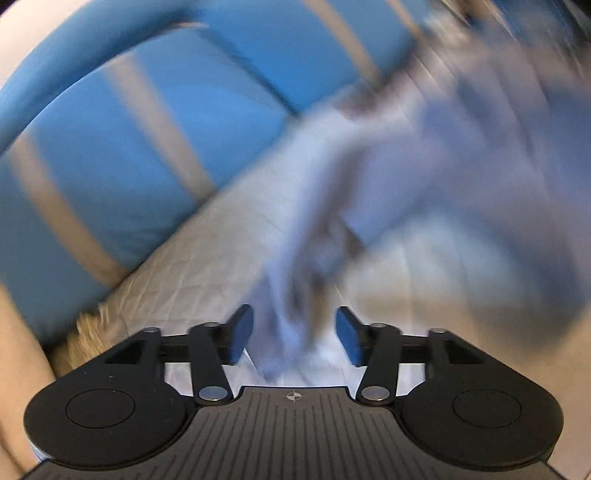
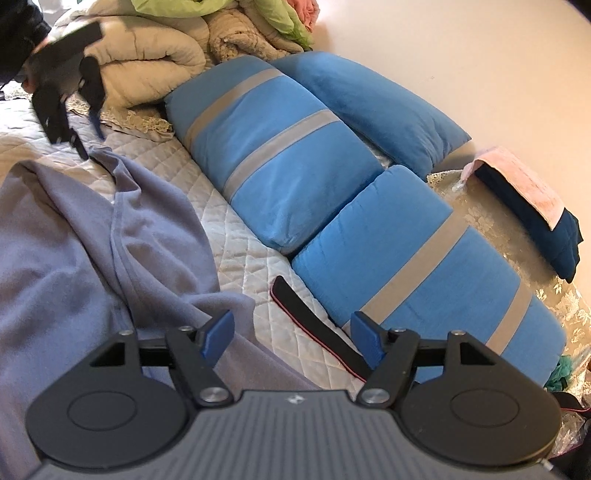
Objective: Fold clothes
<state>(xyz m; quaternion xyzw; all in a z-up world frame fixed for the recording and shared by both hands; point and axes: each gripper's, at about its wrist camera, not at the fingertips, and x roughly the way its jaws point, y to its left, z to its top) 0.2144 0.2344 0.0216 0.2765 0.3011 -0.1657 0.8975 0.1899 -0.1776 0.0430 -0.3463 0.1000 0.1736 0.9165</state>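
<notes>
A lavender-grey fleece garment lies rumpled on the quilted white bedspread. My left gripper is open, and a blurred strip of the garment runs between its blue pads without either pad pressing on it. In the right wrist view, the left gripper hangs in a person's hand at the top left, over the garment's far corner. My right gripper is open and low over the garment's near edge, with nothing held. The left wrist view is smeared by motion.
Blue pillows with grey stripes line the bed against the wall. A beige comforter and green bedding are piled at the back. A black strap with red edging lies on the quilt. Dark folded cloth under a pink towel sits at the right.
</notes>
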